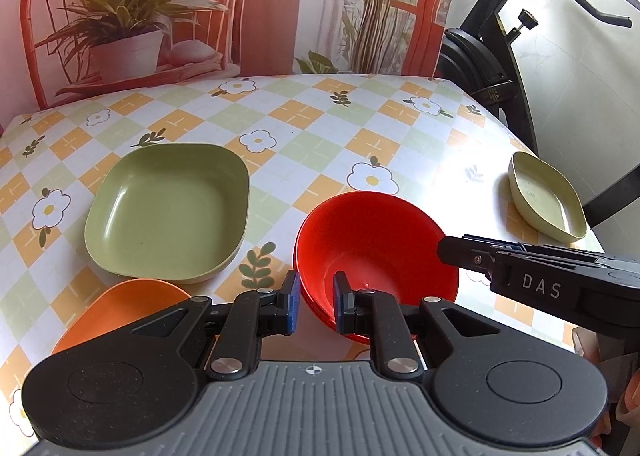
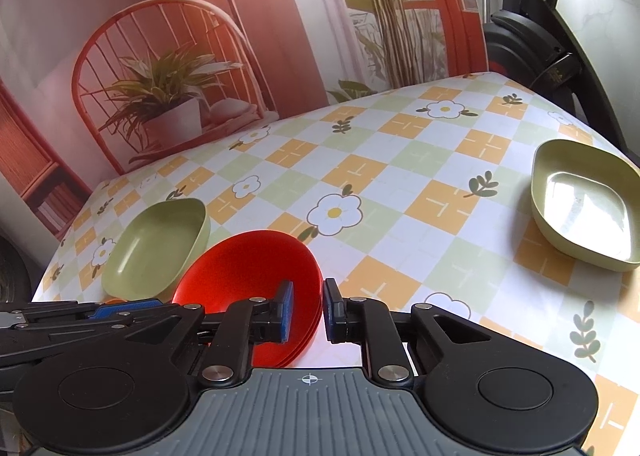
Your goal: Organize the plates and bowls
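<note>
While straddling red bowls [image 1: 376, 252], both hand-held grippers parted

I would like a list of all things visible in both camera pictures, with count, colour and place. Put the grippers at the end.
red bowls: a nested stack, exact count unclear, red, near table centre
large green dish: one, green, left of the red bowls
small green dish: one, pale green, right side of table
orange bowl: one, orange, near edge, partly hidden
tablecloth: one, checked with flowers, covering table
exercise bike: one, black, behind table at right
backdrop: one, printed chair and plants, behind table
left gripper: open, straddling the bowls' near rim
right gripper: open, straddling the bowls' rim
</note>
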A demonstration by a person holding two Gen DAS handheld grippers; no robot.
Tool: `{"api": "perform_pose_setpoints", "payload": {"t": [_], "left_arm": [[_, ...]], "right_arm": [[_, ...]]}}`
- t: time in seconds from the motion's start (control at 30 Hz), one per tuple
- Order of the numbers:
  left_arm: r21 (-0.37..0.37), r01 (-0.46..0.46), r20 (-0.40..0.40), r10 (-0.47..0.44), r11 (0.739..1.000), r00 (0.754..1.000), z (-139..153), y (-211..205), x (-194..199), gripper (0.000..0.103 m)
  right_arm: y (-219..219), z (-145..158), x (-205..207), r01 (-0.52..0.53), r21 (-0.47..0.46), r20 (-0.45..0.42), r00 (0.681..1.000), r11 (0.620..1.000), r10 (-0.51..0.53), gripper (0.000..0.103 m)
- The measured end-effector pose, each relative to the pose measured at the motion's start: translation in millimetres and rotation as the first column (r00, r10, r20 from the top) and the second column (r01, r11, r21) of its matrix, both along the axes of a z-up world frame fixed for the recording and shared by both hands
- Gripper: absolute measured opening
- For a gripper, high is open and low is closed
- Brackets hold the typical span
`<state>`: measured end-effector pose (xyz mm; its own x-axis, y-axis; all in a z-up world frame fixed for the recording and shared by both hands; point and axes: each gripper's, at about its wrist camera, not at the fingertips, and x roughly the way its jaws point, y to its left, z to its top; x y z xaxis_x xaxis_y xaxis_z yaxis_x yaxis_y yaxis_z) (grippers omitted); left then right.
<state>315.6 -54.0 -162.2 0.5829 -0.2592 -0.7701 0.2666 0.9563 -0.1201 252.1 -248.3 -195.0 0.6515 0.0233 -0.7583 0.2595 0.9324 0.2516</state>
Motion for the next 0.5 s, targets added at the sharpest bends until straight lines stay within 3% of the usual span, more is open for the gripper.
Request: {"api": "perform_pose_setpoints", "payload": {"t": [0.5], "left_arm": [[-0.004, -0.035, 0.015, 0.035, 0.999, 0.999, 3.4, 3.7, 0.0, 0.018]], "right_arm": [[-2.6, 3.5, -2.8, 0.017, 0.0, 0.024, 1.0, 1.0, -0.017, 0.016]]}}
